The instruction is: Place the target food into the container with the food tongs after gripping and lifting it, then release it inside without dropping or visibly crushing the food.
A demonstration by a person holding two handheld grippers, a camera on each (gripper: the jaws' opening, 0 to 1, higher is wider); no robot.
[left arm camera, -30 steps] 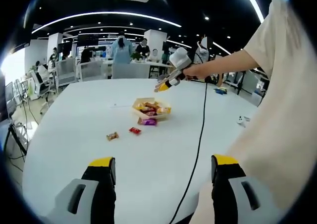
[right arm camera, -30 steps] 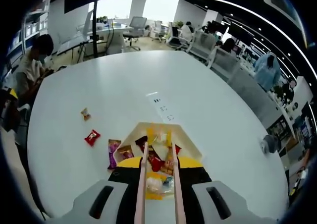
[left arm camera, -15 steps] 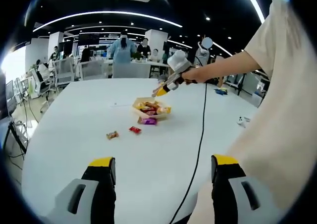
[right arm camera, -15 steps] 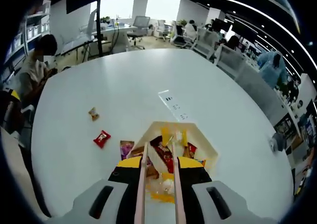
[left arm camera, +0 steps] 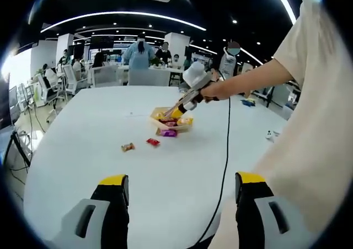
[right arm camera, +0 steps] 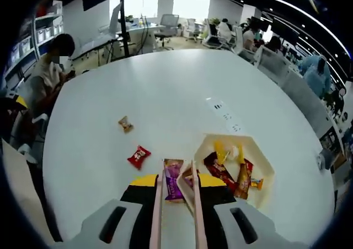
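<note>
The right gripper (right arm camera: 175, 205) clenched food tongs (right arm camera: 175, 174) whose tips straddled a purple snack packet (right arm camera: 173, 184) on the desk (right arm camera: 165, 100), just beside the container (right arm camera: 259, 161). The left gripper (left arm camera: 181, 191) hung released.

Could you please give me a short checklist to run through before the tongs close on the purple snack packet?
1. Tongs straddle the purple packet: ok, its end lies between the tips.
2. Tongs empty: ok, nothing gripped.
3. Packet clear of the container: cannot tell, it lies close beside the rim.
4. Room in the container: ok, bare floor shows beside the snacks.
5. Left gripper out of the way: ok, open, held back from the work.
6. Red packet and small brown snack clear: ok, both lie apart.
</note>
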